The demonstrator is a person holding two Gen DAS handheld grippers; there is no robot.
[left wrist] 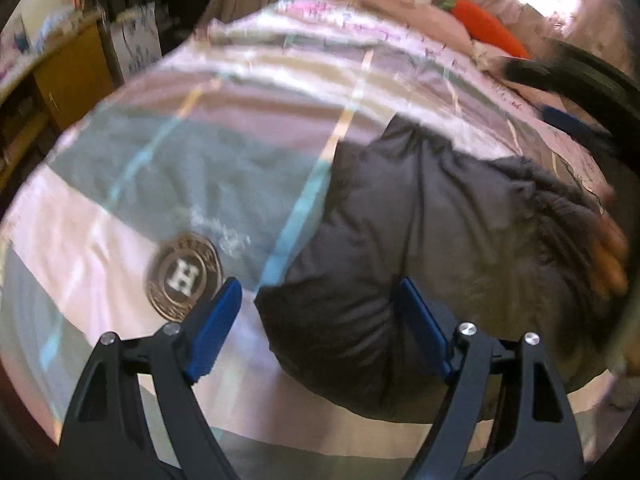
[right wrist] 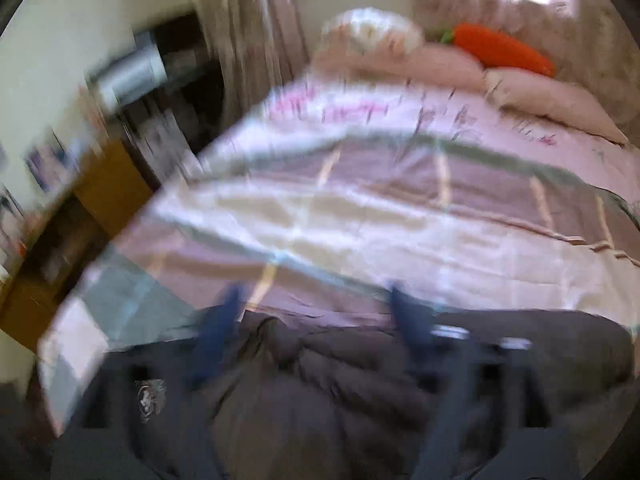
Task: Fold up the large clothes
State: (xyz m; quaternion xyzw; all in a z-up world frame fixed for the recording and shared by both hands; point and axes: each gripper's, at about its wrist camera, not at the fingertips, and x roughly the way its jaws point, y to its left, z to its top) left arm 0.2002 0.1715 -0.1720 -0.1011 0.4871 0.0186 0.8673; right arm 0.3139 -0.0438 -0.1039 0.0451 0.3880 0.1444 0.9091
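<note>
A dark grey padded jacket [left wrist: 420, 216] lies bunched on a striped bedspread [left wrist: 160, 168]. My left gripper [left wrist: 318, 292] is open, its blue fingers [left wrist: 218, 320] wide apart over the jacket's near left edge, holding nothing. In the blurred right wrist view the jacket [right wrist: 320, 392] fills the bottom of the frame, and my right gripper [right wrist: 316, 300] is open above its far edge, holding nothing. The right gripper's blue finger [left wrist: 568, 120] and its black body show at the right of the left wrist view, above the jacket's far side.
A round badge with an H [left wrist: 184, 276] is printed on the bedspread beside my left finger. Pink pillows [right wrist: 552, 100] and an orange carrot cushion [right wrist: 504, 50] lie at the bed's head. A wooden cabinet [left wrist: 72, 76] stands left of the bed. A hand [left wrist: 608, 256] is at the right edge.
</note>
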